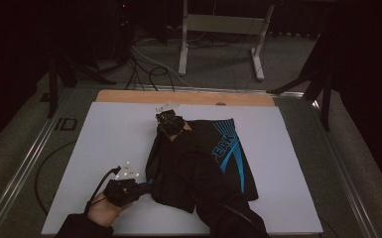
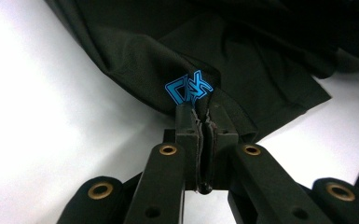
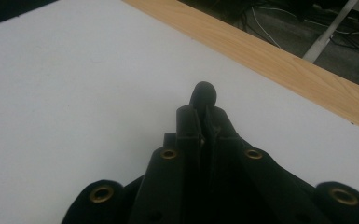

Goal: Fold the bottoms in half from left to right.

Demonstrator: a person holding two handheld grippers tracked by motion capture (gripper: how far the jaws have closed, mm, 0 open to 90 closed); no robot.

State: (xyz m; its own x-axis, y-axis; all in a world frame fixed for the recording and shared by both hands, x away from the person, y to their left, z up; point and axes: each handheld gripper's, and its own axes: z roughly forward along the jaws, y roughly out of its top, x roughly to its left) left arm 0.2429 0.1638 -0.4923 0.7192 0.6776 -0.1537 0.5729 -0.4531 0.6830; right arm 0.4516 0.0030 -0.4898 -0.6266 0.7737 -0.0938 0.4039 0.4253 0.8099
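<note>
1. the table [image 1: 104, 144] carries a white sheet as work surface, with a wooden strip [image 1: 129, 96] along its far edge. most of the surface is bare.

2. the black shorts [image 1: 213, 163] lie flat slightly right of centre on the table, with blue line graphics [image 1: 230, 144] on the right panel. the fabric looks thin and mesh-like in the left gripper view [image 2: 242, 60]. judgement: light, soft, no stiffness; it drapes and folds under its own weight and slides easily on the smooth sheet. nothing fragile.

3. the right arm in a dark sleeve [image 1: 228, 203] reaches across the shorts to their far left corner.

4. the right tool [image 1: 168, 121] is at that far corner. in the right gripper view the jaws are together, with a small wad of dark fabric [image 3: 203, 95] pinched between the tips.

5. the left tool [image 1: 146, 187] is at the near left corner of the shorts. in the left gripper view the jaws are clamped on a bunched hem beside a small blue logo [image 2: 189, 87].

6. handling advice: take hold at hems and corners, where doubled seams give the jaws bulk. a single layer pinched mid-panel is likely to slip or drag the lower layer along. keep both corners taut while lifting to prevent sagging between the tools.
</note>
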